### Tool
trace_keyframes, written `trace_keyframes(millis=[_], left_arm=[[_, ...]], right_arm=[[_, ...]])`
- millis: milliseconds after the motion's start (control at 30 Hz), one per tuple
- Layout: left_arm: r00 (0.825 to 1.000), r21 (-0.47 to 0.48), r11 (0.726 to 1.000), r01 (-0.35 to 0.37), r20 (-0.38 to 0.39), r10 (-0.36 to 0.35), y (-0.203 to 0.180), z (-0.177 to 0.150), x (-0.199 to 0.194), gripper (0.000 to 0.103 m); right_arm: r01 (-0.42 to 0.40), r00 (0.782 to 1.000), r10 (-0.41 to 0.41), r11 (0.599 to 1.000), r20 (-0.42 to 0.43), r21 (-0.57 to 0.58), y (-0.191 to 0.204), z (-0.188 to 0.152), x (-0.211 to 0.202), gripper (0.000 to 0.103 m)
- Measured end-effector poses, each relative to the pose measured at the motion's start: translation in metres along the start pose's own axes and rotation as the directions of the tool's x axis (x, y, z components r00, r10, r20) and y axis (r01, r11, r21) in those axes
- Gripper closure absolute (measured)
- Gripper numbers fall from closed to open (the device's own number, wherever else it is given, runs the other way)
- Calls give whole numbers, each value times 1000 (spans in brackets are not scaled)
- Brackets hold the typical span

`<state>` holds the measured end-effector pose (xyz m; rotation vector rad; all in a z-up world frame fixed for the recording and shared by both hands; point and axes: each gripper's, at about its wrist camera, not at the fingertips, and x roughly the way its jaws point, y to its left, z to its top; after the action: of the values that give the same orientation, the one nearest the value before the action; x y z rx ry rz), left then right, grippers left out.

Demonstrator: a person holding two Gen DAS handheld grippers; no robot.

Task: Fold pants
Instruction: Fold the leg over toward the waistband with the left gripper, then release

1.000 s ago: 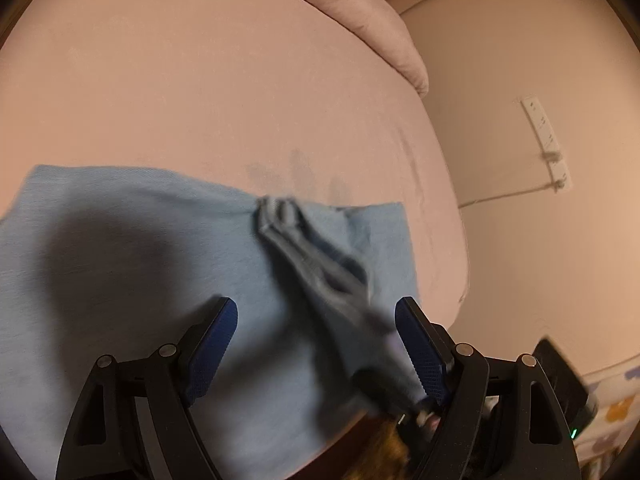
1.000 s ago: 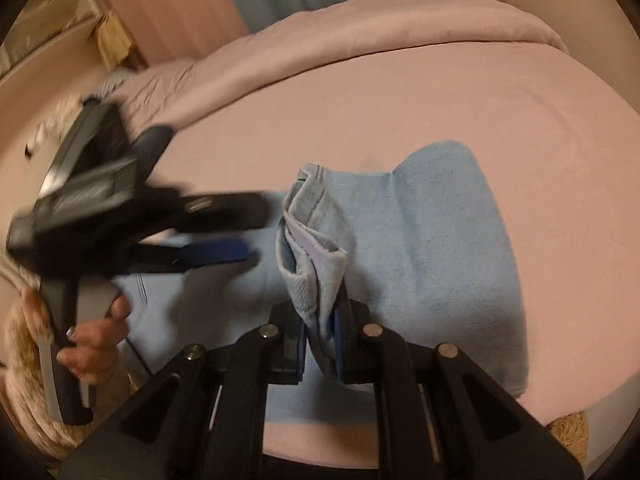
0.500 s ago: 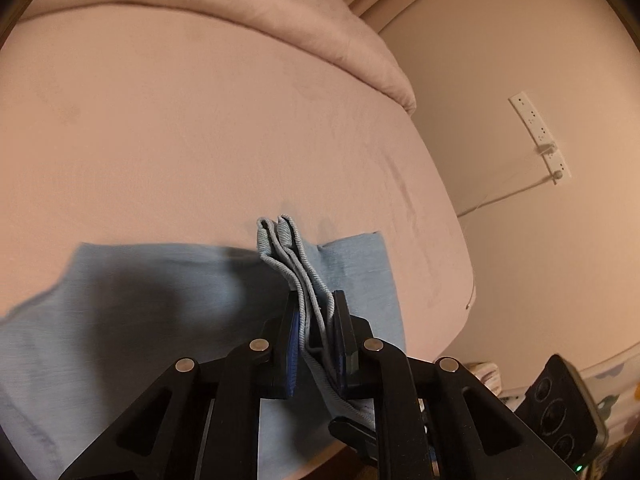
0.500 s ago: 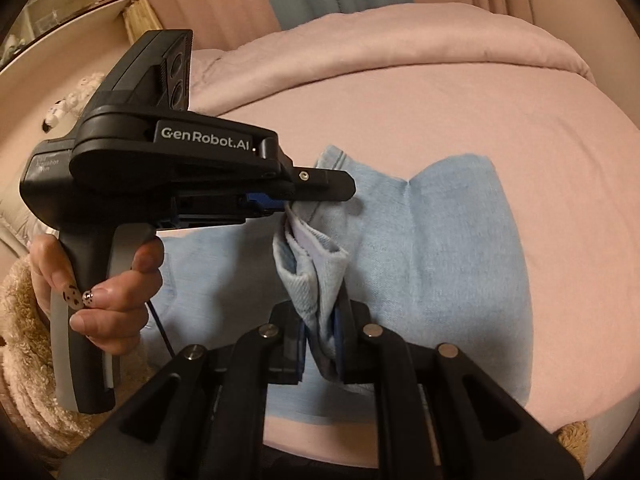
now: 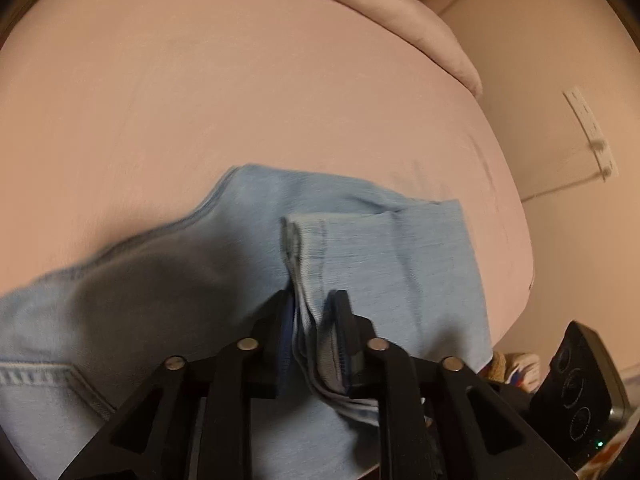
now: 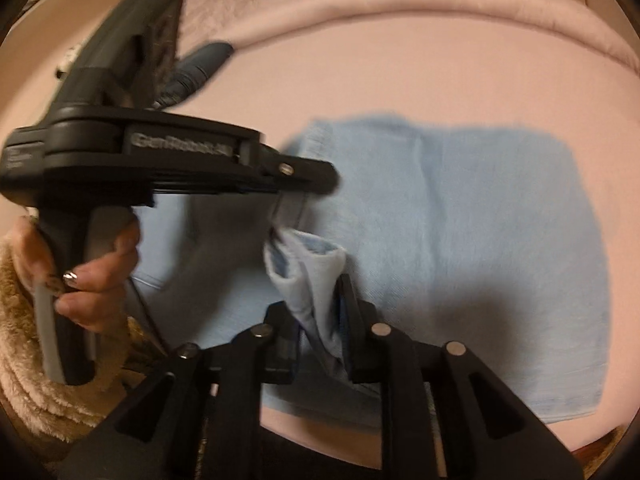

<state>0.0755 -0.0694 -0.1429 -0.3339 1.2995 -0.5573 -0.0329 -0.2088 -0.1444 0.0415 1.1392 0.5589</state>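
Light blue pants (image 5: 400,264) lie partly folded on the pink bed (image 5: 240,80), near its front edge. A bunched hem rises from them into my left gripper (image 5: 314,300). Its jaws are opening, and the cloth still fills the gap and touches both pads. In the right wrist view the pants (image 6: 480,220) spread out to the right. My right gripper (image 6: 316,292) has a flared fold of the hem between its pads, and its jaws are opening too. The left gripper (image 6: 312,176) reaches in from the left just beyond it, held by a hand (image 6: 92,276).
A pink duvet (image 5: 400,12) is heaped along the far side of the bed. A dark rolled item (image 6: 200,64) lies on the bed behind the left gripper. On the right, the wall carries a white power strip (image 5: 592,136). A fluffy beige sleeve (image 6: 24,360) is at the lower left.
The left gripper shut on the hem, then both grippers carried it forward and down over the pants. The pants now lie doubled over, and both pairs of jaws have widened slightly.
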Motion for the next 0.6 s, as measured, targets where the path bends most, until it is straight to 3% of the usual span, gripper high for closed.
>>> trace_keyframes(millis=[33, 67, 100, 133, 200, 333, 467, 567, 600], left_arm=[[1000, -10, 1000, 13, 7, -13, 1, -1, -3, 78], [1000, -11, 1000, 18, 14, -18, 4, -4, -8, 74], [999, -8, 1000, 19, 31, -19, 2, -5, -12, 58], [999, -6, 1000, 22, 49, -21, 1, -9, -17, 40], [997, -2, 1000, 25, 76, -24, -3, -14, -22, 33], [998, -17, 998, 54, 25, -54, -10, -27, -13, 33], [1000, -8, 1000, 3, 6, -3, -11, -43, -7, 33], [997, 22, 997, -68, 24, 67, -14, -50, -7, 47], [994, 36, 994, -107, 25, 106, -17, -53, -6, 57]], right_arm=[[-1, 1000, 1, 1000, 0, 18, -2, -1, -2, 74], [-21, 1000, 21, 999, -4, 24, -3, 0, -5, 63], [-36, 999, 36, 999, -6, 29, -4, -1, -11, 50], [-41, 999, 41, 999, 0, 32, -4, -4, -18, 44], [-26, 999, 25, 999, 25, 38, -8, -6, -34, 41], [23, 997, -29, 996, 68, 90, -23, -17, -69, 41], [172, 976, -197, 958, 92, 229, -58, -24, -96, 40], [246, 959, -279, 906, 49, 343, -93, -36, -103, 41], [243, 959, -279, 900, 49, 361, -99, -39, -104, 43]])
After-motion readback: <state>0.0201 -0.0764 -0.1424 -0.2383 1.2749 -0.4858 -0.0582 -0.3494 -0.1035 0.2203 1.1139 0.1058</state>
